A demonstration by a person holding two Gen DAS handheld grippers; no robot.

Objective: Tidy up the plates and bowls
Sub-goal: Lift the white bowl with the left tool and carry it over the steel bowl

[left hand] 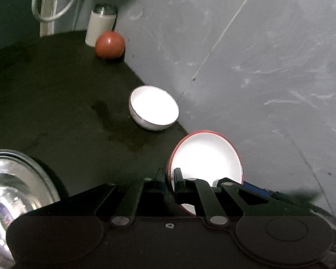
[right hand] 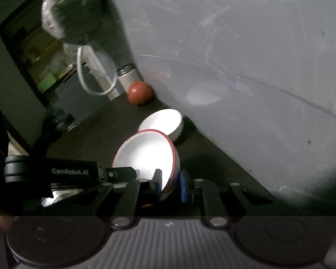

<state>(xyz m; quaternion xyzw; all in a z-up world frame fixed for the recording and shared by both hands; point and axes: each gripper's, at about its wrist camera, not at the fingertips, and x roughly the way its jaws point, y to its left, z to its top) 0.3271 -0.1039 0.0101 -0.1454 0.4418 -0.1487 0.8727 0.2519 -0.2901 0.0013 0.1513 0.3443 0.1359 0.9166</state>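
A red-rimmed white bowl (left hand: 207, 157) is held tilted above the dark counter, beside the grey wall. My left gripper (left hand: 169, 180) is shut on its near rim. My right gripper (right hand: 170, 185) is shut on the same bowl (right hand: 145, 154) at its lower rim; the left gripper's body (right hand: 51, 172) shows to its left. A plain white bowl (left hand: 154, 107) sits upright on the counter beyond it, also in the right wrist view (right hand: 165, 122). A red bowl (left hand: 109, 44) lies upside down farther back (right hand: 140, 93).
A steel plate (left hand: 18, 192) lies at the left near edge of the counter (left hand: 56, 103). A white canister with a metal lid (left hand: 100, 24) stands behind the red bowl. A white cable loop (left hand: 56, 2) hangs at the back. The grey wall (left hand: 257, 67) runs along the right.
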